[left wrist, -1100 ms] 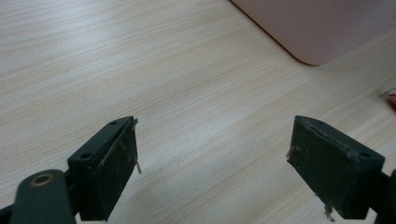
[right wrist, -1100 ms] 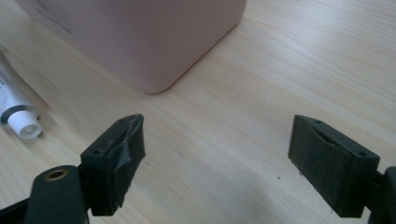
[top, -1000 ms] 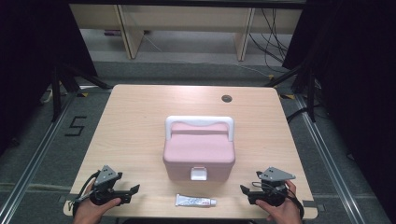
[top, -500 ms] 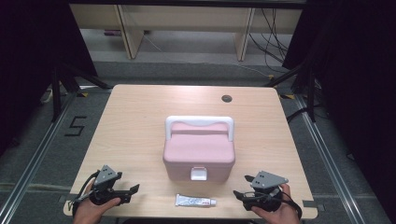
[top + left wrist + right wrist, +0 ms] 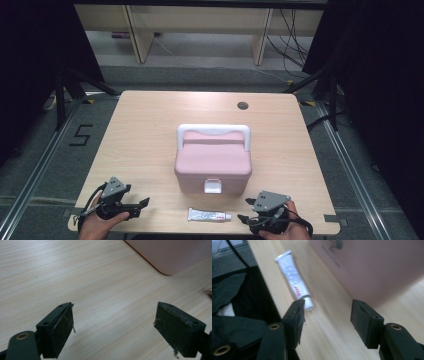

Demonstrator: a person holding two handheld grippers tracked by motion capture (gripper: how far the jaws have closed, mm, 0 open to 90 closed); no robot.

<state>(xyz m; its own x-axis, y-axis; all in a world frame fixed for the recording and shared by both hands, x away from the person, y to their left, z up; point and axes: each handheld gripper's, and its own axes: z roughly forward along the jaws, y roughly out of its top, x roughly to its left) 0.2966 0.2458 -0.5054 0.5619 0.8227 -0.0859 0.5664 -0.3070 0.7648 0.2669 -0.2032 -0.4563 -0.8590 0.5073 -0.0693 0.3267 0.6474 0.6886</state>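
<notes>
A pink lidded box with a white handle and white front latch stands shut in the middle of the wooden table. A small white tube lies flat in front of it, near the table's front edge. My right gripper is held just right of the tube, open and empty, its jaws turned toward the tube with the box's pink side to the right. My left gripper rests at the front left, open and empty; the box's corner shows ahead of it.
A round cable hole sits near the table's far edge. Shelving legs and loose cables stand on the floor beyond the table. Dark curtains flank both sides. A floor marking "5" lies left of the table.
My right gripper has shifted left along the front edge toward the tube. The left gripper, box and tube have stayed put.
</notes>
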